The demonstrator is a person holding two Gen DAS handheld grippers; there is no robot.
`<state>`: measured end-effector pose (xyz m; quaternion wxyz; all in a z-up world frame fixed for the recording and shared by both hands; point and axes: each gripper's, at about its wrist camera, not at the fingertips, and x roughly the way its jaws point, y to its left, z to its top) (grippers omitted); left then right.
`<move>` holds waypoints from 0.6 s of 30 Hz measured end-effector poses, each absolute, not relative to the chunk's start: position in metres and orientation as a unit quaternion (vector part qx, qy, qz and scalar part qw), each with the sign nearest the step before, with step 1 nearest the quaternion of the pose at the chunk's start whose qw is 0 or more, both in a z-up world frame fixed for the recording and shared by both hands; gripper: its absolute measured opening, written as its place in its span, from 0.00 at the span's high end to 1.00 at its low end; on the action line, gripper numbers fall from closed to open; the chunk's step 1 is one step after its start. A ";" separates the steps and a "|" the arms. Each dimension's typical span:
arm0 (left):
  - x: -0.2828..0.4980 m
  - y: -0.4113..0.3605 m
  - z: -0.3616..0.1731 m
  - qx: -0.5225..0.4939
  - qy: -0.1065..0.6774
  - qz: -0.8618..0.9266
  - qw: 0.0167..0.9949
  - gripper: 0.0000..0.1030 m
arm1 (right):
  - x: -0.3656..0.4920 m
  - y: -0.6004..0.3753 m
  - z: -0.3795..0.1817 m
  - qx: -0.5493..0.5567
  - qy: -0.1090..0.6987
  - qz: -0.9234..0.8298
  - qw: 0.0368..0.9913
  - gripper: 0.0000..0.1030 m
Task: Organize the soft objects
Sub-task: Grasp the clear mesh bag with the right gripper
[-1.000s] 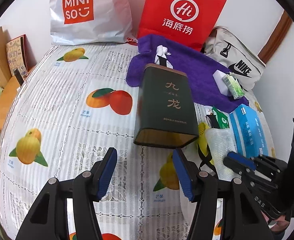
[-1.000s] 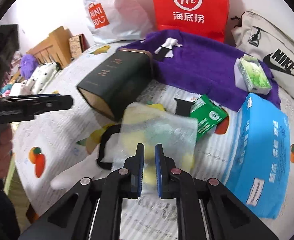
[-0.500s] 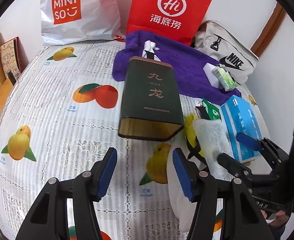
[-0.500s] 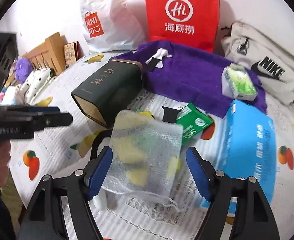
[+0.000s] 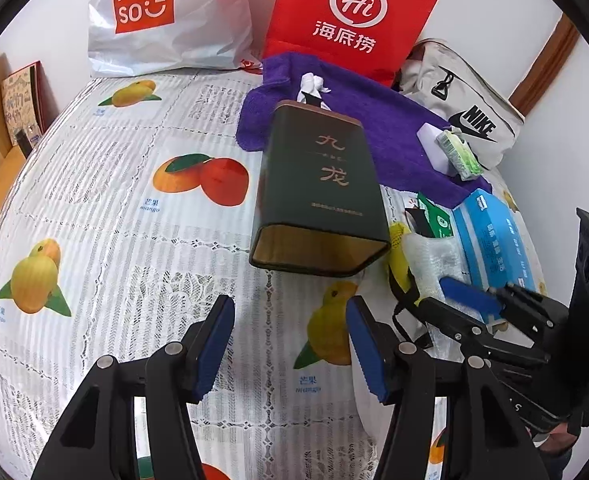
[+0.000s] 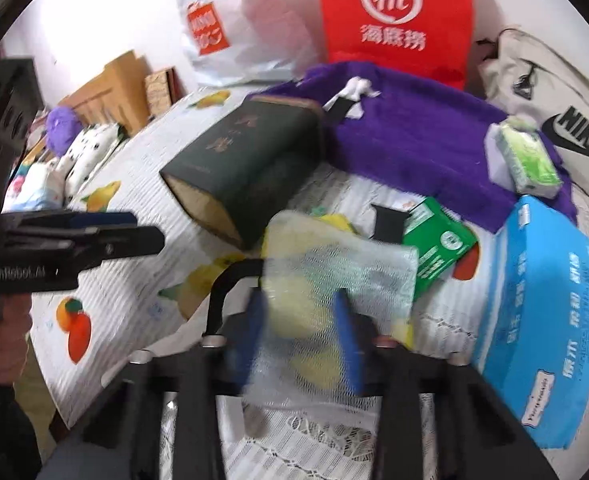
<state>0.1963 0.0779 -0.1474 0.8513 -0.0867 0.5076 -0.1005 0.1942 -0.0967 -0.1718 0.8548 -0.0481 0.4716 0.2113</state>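
Observation:
A white foam mesh sleeve (image 6: 334, 280) lies on the fruit-print bedsheet (image 5: 114, 200), over a yellow object and a black strap. My right gripper (image 6: 300, 332) is open, its blue pads on either side of the sleeve's near end. The sleeve also shows in the left wrist view (image 5: 434, 256), with the right gripper (image 5: 454, 300) beside it. My left gripper (image 5: 290, 340) is open and empty above the sheet, in front of the dark green tin (image 5: 318, 196). A purple towel (image 5: 374, 120) lies behind the tin.
A blue tissue pack (image 6: 542, 308), a green packet (image 6: 438, 244) and a small green-white tissue pack (image 6: 526, 160) lie to the right. A red Haidilao bag (image 5: 350, 20), a white Miniso bag (image 5: 166, 20) and a Nike bag (image 5: 470, 116) stand at the back.
My right gripper opened from shut, let the mesh sleeve go, then narrowed around it again. The left gripper shifted slightly and stayed open.

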 end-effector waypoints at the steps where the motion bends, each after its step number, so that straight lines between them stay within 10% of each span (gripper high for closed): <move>1: 0.196 0.078 -0.148 -0.087 0.508 -0.100 0.851 0.46 | 0.194 -0.097 -0.173 -0.047 0.472 0.214 0.854 0.79; 4: 0.196 0.076 -0.149 -0.087 0.509 -0.102 0.850 0.46 | 0.191 -0.103 -0.172 -0.040 0.472 0.212 0.855 0.96; 18: 0.185 0.054 -0.134 -0.075 0.493 -0.130 0.857 0.46 | 0.159 -0.141 -0.109 -0.002 0.410 0.208 0.888 0.97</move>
